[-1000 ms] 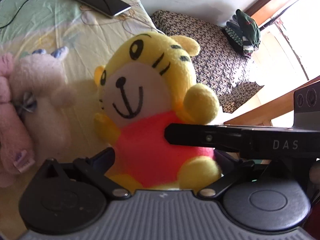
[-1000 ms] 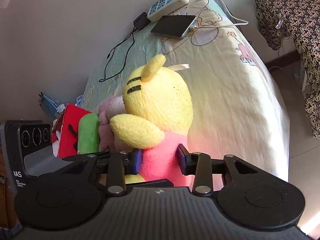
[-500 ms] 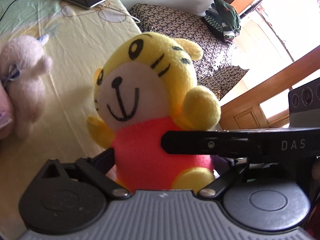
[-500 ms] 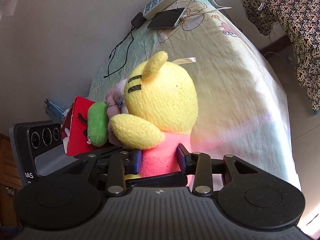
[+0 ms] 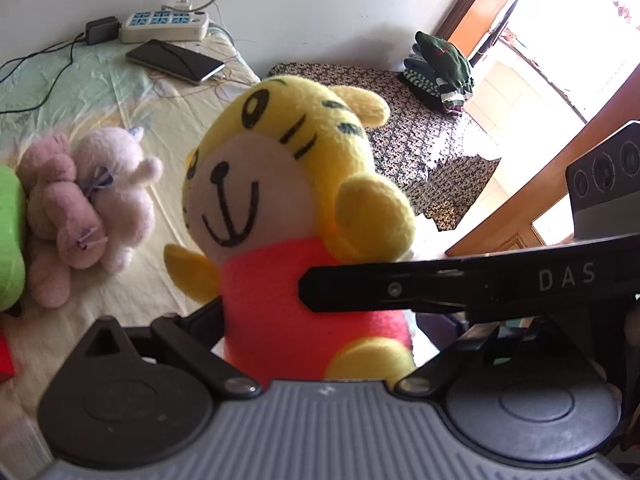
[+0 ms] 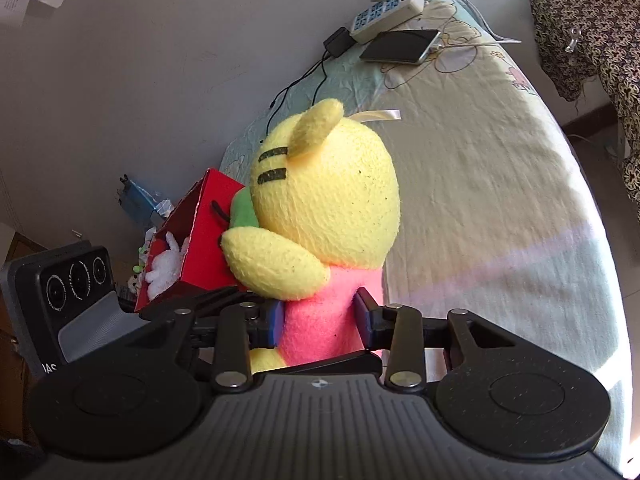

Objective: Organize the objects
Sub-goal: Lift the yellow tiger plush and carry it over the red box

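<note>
Sunlight fell across a bed (image 6: pixel 480 184) spread with a pale cartoon-print sheet, set against a plain white wall. At the far end of the bed lay a white power strip (image 5: pixel 165 29), a black charger (image 5: pixel 98 30) beside it, and a dark phone (image 5: pixel 175 61) just in front of them, with thin cables trailing over the sheet.

A yellow tiger plush toy (image 5: pixel 280 184) in a red shirt was held up above the bed, upright and facing the left wrist camera. The right hand-held gripper (image 6: pixel 318 320) was closed on the toy's red body from behind, its blue-padded fingers (image 6: pixel 362 314) pressed into both sides of the shirt. In the left wrist view this gripper crossed in front of the toy's belly as a black bar. The left hand-held gripper (image 5: pixel 316 332) had the toy's lower body between its fingers; one finger (image 5: pixel 200 316) showed at the toy's side, but whether the pair actually pressed on the plush could not be told.

On the sheet to the left of the toy lay two pale pink plush animals (image 5: pixel 86 208), touching each other. A green plush (image 5: pixel 10 236) showed at the edge just beside them. In the right wrist view a red box (image 6: pixel 188 248) with white stuffing inside stood behind the toy's head, near the wall.

Beyond the bed was a seat under a dark patterned cover (image 5: pixel 420 136), with folded clothes (image 5: pixel 440 68) piled on its far end, near a bright doorway.
</note>
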`<act>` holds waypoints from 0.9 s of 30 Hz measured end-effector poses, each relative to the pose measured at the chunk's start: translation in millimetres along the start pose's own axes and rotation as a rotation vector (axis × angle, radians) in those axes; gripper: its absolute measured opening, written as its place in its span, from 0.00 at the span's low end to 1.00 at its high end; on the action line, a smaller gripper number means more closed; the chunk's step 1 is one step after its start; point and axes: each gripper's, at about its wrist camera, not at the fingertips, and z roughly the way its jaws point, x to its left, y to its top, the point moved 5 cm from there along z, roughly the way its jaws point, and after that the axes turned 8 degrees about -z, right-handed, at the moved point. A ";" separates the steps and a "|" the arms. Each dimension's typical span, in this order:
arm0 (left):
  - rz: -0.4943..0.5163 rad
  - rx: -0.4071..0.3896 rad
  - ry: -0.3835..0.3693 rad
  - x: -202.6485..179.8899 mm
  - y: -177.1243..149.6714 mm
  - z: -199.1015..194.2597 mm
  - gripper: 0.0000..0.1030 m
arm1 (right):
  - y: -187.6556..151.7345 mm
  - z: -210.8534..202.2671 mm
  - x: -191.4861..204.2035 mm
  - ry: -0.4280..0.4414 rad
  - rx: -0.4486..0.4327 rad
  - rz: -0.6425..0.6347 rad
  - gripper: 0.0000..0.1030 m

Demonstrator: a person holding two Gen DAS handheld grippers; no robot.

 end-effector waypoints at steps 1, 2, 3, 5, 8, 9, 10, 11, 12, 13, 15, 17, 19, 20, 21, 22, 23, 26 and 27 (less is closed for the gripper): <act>0.002 -0.007 0.003 1.1 -1.1 -5.0 0.94 | 0.0 0.8 5.3 0.000 -0.002 -0.009 0.38; 0.005 -0.014 0.005 2.4 -1.9 -10.1 0.94 | -0.1 0.7 10.9 0.000 -0.004 -0.017 0.38; 0.009 -0.023 0.004 3.1 -2.6 -15.9 0.94 | -0.5 0.7 16.9 0.001 -0.007 -0.026 0.38; 0.016 -0.037 0.001 5.0 -3.3 -27.0 0.94 | -1.2 0.5 28.5 -0.002 -0.014 -0.045 0.38; 0.017 -0.058 -0.013 11.8 -5.5 -46.3 0.94 | -2.6 2.9 47.7 -0.005 -0.022 -0.074 0.38; 0.017 -0.065 -0.015 14.0 -6.4 -53.2 0.94 | -2.5 4.8 54.1 -0.005 -0.024 -0.085 0.38; 0.020 -0.070 -0.016 16.6 -8.0 -59.6 0.94 | -3.0 6.6 60.5 -0.005 -0.025 -0.093 0.38; 0.022 -0.076 -0.016 19.7 -9.7 -66.4 0.94 | -3.8 8.8 66.8 -0.003 -0.026 -0.098 0.38; 0.024 -0.083 -0.014 23.1 -11.3 -73.0 0.94 | -4.4 11.5 72.8 0.001 -0.027 -0.102 0.38; 0.025 -0.089 -0.013 26.6 -12.8 -79.9 0.94 | -5.5 14.4 79.1 0.007 -0.028 -0.106 0.38; 0.022 -0.102 -0.011 35.5 -15.2 -94.0 0.94 | -7.9 21.3 92.0 0.018 -0.027 -0.113 0.38; 0.008 -0.119 -0.013 46.3 -18.4 -109.4 0.94 | -10.3 29.3 106.2 0.032 -0.024 -0.124 0.38; -0.006 -0.139 -0.012 58.2 -20.5 -125.0 0.94 | -11.4 37.7 120.7 0.046 -0.019 -0.139 0.38; -0.014 -0.151 -0.010 64.5 -21.6 -132.9 0.94 | -11.8 42.0 127.9 0.054 -0.017 -0.145 0.38; -0.020 -0.163 -0.007 70.6 -22.8 -140.8 0.94 | -12.3 46.1 134.9 0.062 -0.015 -0.151 0.38; -0.026 -0.174 -0.003 76.3 -23.9 -148.5 0.94 | -13.4 50.2 142.6 0.070 -0.013 -0.158 0.38; -0.031 -0.187 0.002 81.9 -24.9 -156.5 0.94 | -14.1 54.5 150.2 0.078 -0.010 -0.167 0.38; -0.049 -0.227 0.015 99.7 -28.3 -179.9 0.94 | -12.9 67.7 171.7 0.099 -0.007 -0.199 0.38; -0.055 -0.240 0.020 104.8 -28.6 -186.5 0.94 | -12.0 72.6 178.8 0.106 -0.005 -0.210 0.38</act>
